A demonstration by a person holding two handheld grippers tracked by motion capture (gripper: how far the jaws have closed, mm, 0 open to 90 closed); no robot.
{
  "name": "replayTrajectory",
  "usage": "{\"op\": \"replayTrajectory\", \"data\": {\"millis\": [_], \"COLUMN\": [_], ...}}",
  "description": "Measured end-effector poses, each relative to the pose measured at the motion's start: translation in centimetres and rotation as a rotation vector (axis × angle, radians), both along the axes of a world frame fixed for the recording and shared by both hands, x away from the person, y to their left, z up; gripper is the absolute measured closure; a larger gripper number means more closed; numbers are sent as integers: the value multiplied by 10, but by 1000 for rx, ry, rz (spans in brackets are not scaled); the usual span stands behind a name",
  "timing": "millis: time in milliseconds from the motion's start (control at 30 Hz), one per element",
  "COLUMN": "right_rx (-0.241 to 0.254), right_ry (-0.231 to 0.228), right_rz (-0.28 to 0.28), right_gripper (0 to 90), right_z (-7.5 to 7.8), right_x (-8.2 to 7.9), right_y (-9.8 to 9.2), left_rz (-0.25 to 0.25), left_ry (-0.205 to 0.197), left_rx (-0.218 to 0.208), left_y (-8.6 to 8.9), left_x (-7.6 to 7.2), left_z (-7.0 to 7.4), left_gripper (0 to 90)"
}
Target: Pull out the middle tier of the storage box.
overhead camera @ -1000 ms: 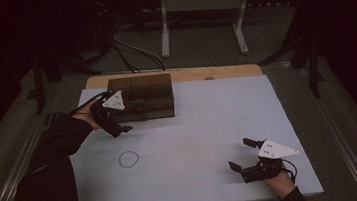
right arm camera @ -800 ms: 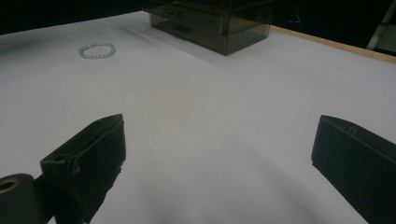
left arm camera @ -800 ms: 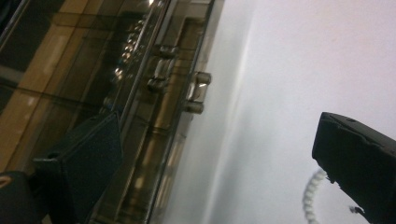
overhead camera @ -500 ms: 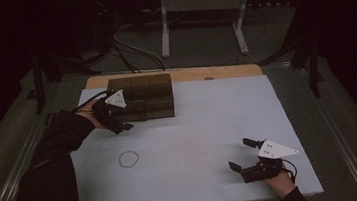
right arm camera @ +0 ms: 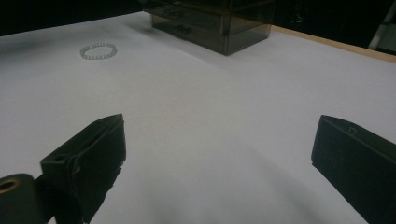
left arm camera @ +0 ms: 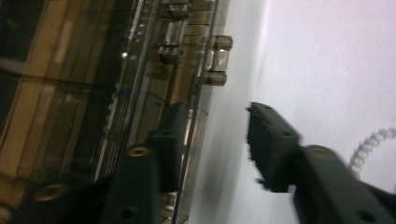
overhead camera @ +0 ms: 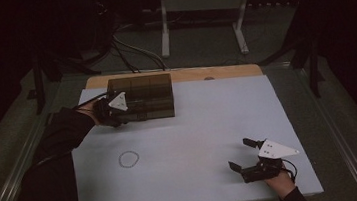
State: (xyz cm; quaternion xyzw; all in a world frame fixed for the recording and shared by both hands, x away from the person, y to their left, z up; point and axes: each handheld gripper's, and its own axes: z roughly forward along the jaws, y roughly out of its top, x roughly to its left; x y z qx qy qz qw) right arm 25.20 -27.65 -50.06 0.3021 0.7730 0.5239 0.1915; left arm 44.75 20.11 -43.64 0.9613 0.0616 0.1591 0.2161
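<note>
My left tool is at the near left corner of the smoky clear plastic box that stands toward the far left of the table. Its jaws have just been closing; in the left gripper view one jaw lies against the box's transparent front by the small latch, the other stands out over bare white table, and I cannot tell whether they pinch anything. A pale bead bracelet lies flat on the table, well apart from the box and nearer to me. My right tool rests low at the near right of the table, jaws spread wide with nothing between them. The table is plain white with a wooden strip along its far edge. Beyond it the room is dark: grey floor, loose cables, a metal stand's legs.
</note>
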Motion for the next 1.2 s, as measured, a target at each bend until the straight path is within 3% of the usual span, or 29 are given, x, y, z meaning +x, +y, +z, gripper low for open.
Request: {"op": "replayTrajectory", "data": {"millis": [67, 133, 333, 467, 667, 1067, 1200], "right_rx": [1, 1, 2, 2, 2, 1, 0], "right_ry": [2, 2, 2, 6, 4, 3, 3], "right_rz": [-1, -1, -1, -1, 0, 1, 1], "right_gripper": [27, 27, 27, 27, 27, 28, 28], "right_z": [0, 0, 0, 0, 0, 0, 0], "right_x": [0, 0, 0, 0, 0, 0, 0], "right_y": [0, 0, 0, 0, 0, -1, -1], "left_rz": [-49, -45, -82, -98, -87, -61, -48], "left_ry": [4, 16, -19, -52, -63, 15, 41], "left_rx": [15, 29, 35, 91, 155, 238, 234], "left_y": [0, -2, -7, -10, -11, -20, -21], "left_x": [2, 4, 4, 5, 11, 23, 26], "left_z": [-3, -4, -1, 2, -5, -14, -14], "left_gripper": [657, 687, 735, 733, 724, 800, 823]}}
